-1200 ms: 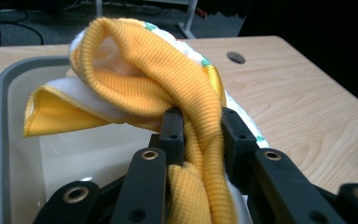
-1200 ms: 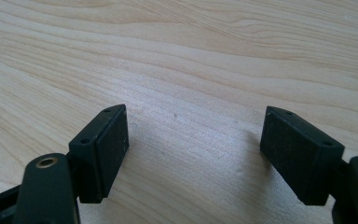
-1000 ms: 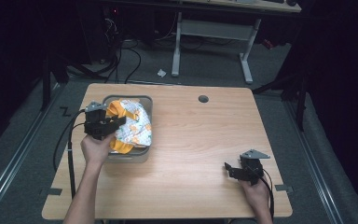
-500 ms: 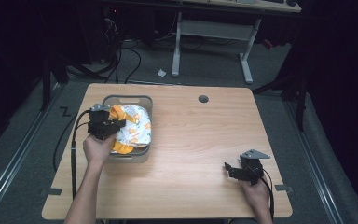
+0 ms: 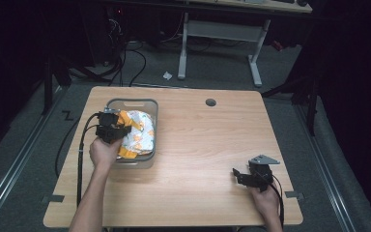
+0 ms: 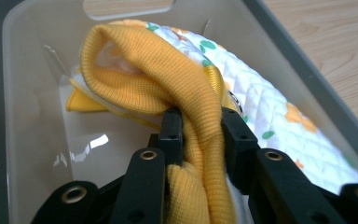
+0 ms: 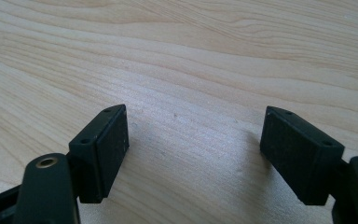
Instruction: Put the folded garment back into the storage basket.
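A grey plastic bin (image 5: 150,108) (image 6: 23,107) stands on the left part of the wooden table (image 5: 207,140). In it lies a white quilted cloth with orange and green print (image 5: 140,133) (image 6: 270,116), edged with yellow ribbed fabric (image 6: 168,70). My left gripper (image 5: 115,131) (image 6: 200,123) reaches into the bin and is shut on the yellow ribbed edge, which bunches up between the two pads. My right gripper (image 5: 239,175) (image 7: 193,140) rests low over the bare table near the front right, open with nothing between its pads (image 7: 109,144).
A round cable hole (image 5: 210,102) sits in the table at the back centre. A black cable (image 5: 81,150) trails from the left gripper down over the table's left front. Behind the table, a desk frame (image 5: 222,34) and floor cables lie in the dark.
My left hand has sunk with the yellow-edged cloth, bringing it lower into the bin. The right hand has kept still.
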A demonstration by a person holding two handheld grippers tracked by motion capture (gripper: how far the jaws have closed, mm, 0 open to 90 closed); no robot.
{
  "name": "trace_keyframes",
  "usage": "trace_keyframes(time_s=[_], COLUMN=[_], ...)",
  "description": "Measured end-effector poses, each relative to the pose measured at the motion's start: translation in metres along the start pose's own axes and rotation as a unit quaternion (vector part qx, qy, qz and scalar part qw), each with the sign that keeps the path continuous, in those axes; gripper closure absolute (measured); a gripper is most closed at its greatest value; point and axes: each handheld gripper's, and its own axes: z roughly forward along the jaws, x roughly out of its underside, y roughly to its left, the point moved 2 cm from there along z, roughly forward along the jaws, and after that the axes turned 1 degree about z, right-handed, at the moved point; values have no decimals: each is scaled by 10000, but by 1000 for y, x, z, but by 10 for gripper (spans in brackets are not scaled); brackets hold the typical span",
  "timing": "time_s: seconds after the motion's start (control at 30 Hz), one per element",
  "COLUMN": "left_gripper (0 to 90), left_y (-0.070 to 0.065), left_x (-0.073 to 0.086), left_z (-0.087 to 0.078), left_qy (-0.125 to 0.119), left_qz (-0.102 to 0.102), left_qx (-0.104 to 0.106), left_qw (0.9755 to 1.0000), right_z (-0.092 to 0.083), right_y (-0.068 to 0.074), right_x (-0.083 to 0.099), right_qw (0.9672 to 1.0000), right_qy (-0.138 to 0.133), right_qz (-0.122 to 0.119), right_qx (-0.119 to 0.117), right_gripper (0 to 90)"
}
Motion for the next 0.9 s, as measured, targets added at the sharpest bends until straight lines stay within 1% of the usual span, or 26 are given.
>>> trace_keyframes(time_s=[0.03, 0.07, 0.1, 0.17, 0.2, 0.23, 0.27, 0.3, 0.33, 0.37, 0.4, 0.43, 0.47, 0.5, 0.53, 0.63, 0.7, 0.77, 0.8, 0.83, 0.9], left_gripper=[724, 719, 699, 660, 630, 630, 575, 552, 525, 525, 494, 479, 467, 454, 454, 429, 418, 415, 411, 408, 404], left_y=[0, -1, 0, 2, 2, 3, 4, 4, 4, 4, 3, 3, 2, 2, 0, -4, -10, -14, -14, -18, -24], left_x=[0, 0, 0, 1, 1, 2, 2, 2, 2, 1, 1, 1, -1, -1, -1, -2, -3, -3, -3, -3, -2], left_z=[2, 3, 4, 6, 6, 6, 5, 4, 4, 2, -1, -1, -6, -6, -9, -17, -24, -28, -28, -33, -37], left_qy=[31, 89, 113, 281, 281, 303, 300, 254, 254, 236, 141, 141, 1, 1, -77, -246, -413, -540, -540, -646, -750], left_qz=[12, -20, -28, -110, -110, -129, -126, -121, -121, -121, -147, -147, -158, -158, -159, -96, -27, -18, -18, 4, 25], left_qx=[-28, -70, -122, -269, -269, -366, -443, -539, -539, -552, -583, -583, -578, -578, -571, -558, -492, -417, -417, -322, -280], left_qw=[10000, 9999, 9999, 9992, 9992, 9988, 9985, 9982, 9982, 9981, 9981, 9981, 9982, 9982, 9982, 9981, 9979, 9977, 9977, 9974, 9968], right_z=[0, 0, 0, 0, 0, 0, 0, 0, 0, 0, 0, 0, 0, 0, 0, 0, 0, 0, 0, 0, 0], right_y=[0, 0, 0, 0, 0, 0, 0, 0, 0, 0, 0, 0, 0, 0, 0, 0, 0, 0, 0, 0, 0], right_x=[0, 0, 0, 0, 0, 0, 0, 0, 0, 0, 0, 0, 0, 0, 0, 0, 0, 0, 0, 0, 0], right_qw=[10000, 10000, 10000, 10000, 10000, 10000, 10000, 10000, 10000, 10000, 10000, 10000, 10000, 10000, 10000, 10000, 10000, 10000, 10000, 10000, 10000], right_qy=[-1, 0, 0, 0, 0, 0, 0, -1, -1, -1, -1, -1, 0, 0, 0, -1, -1, -1, -1, -1, -2], right_qz=[-1, 0, -2, -1, -1, -1, -1, -2, -2, -2, -1, -1, -2, -2, 1, -2, -1, -2, -2, 0, -1], right_qx=[1, 0, 0, 2, 2, 2, 0, 2, 1, 1, 1, 1, 1, 1, 2, 1, 3, 2, 2, 3, 2], right_gripper=[237, 237, 236, 236, 236, 236, 237, 236, 236, 236, 236, 236, 236, 236, 236, 236, 236, 236, 236, 236, 236])
